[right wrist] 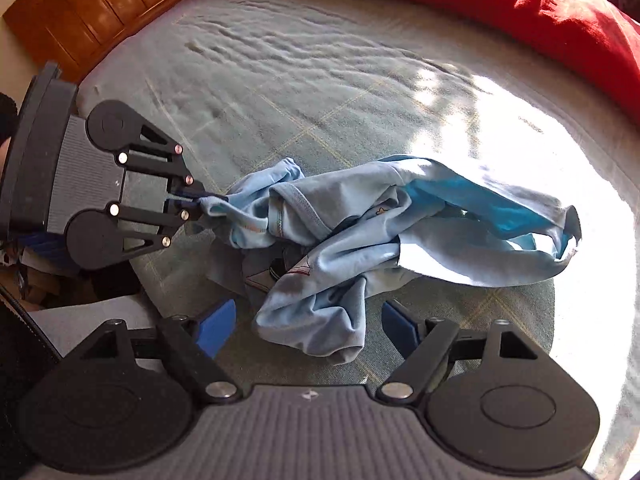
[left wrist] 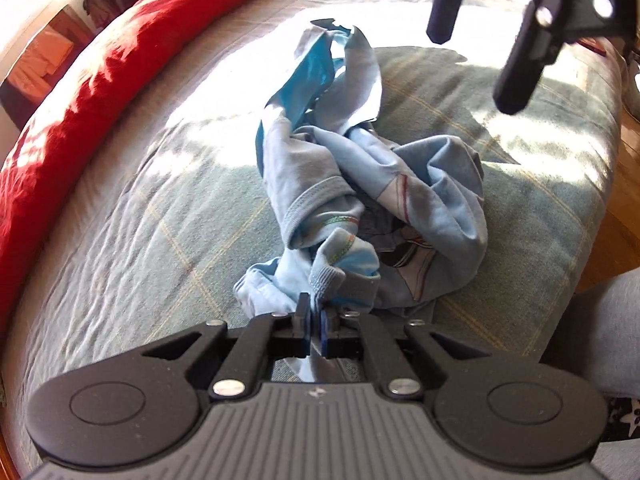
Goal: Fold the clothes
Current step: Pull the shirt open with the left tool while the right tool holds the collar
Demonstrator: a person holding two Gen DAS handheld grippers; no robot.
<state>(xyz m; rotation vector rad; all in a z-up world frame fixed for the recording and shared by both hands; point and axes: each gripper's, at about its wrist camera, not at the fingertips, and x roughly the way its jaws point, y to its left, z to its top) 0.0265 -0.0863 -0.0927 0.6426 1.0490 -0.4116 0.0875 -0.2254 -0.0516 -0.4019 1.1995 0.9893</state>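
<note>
A crumpled light blue shirt (left wrist: 360,184) with a brighter blue inside lies bunched on the bed; it also shows in the right wrist view (right wrist: 360,232). My left gripper (left wrist: 315,312) is shut on a ribbed edge of the shirt at its near end, and it shows at the left of the right wrist view (right wrist: 196,200). My right gripper (right wrist: 308,326) is open, its blue pads (right wrist: 216,330) on either side of the shirt's near fold, above the bed. It also shows at the top right of the left wrist view (left wrist: 476,68), open and apart from the shirt.
The bed has a grey-green checked cover (left wrist: 140,208), sunlit at its far part. A red duvet (left wrist: 100,80) runs along the far side, also in the right wrist view (right wrist: 520,4). A wooden headboard (right wrist: 100,8) stands at one end. Wood floor (left wrist: 624,200) lies beyond the bed's edge.
</note>
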